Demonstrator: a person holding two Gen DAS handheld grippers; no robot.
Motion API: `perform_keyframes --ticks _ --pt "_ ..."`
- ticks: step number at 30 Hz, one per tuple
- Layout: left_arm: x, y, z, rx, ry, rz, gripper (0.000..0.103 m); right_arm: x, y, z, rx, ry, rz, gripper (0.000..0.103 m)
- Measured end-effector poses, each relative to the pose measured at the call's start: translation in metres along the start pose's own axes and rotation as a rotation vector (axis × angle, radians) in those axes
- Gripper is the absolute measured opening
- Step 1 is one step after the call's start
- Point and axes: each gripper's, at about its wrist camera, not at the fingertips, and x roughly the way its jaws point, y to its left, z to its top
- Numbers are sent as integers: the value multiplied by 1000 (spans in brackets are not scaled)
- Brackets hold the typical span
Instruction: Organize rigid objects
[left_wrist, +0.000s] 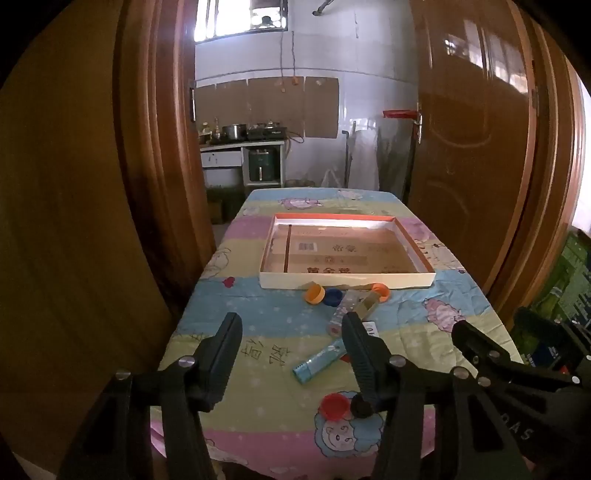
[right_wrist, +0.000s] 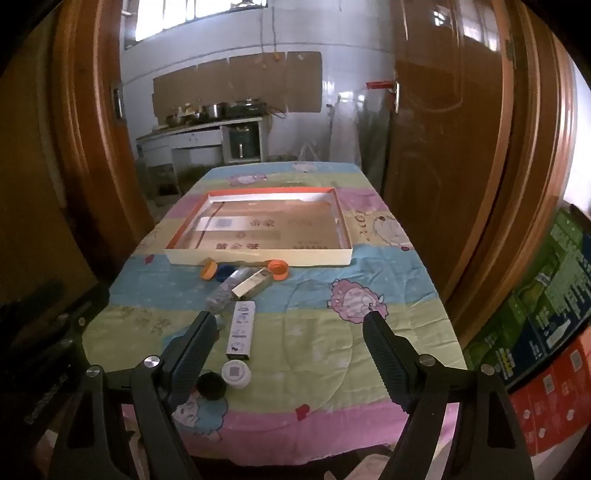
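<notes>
Nothing sorted yet: shallow box (left_wrist: 343, 280) at counter's 12 o'clock sits empty, caps (left_wrist: 315, 293) and tubes (left_wrist: 317, 360) scattered toward 6, left gripper (left_wrist: 291, 325) and right gripper (right_wrist: 290, 323) jaws released, holding nothing.

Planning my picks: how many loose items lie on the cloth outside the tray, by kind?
Round plastic caps (orange, orange, blue, red, black, white): 6
Slim tubes (clear, light blue): 2
Small cardboard boxes (beige, white): 2
Total: 10

Left tongs (left_wrist: 291, 321) spread wide and empty, right tongs (right_wrist: 290, 319) likewise, both tilted downward
</notes>
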Motion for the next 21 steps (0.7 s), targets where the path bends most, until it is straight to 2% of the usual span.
perform_keyframes --ticks 3,7,21 --pt "0 -1 0 11 2 3 52 0 1 0 -8 -2 -4 83" --pt "-10 -3 -3 0 -26 -12 52 -3 3 1 -6 -3 -3 83" --pt "-10 -2 -2 -20 -19 -7 52 -16 5 1 -19 -24 8 83"
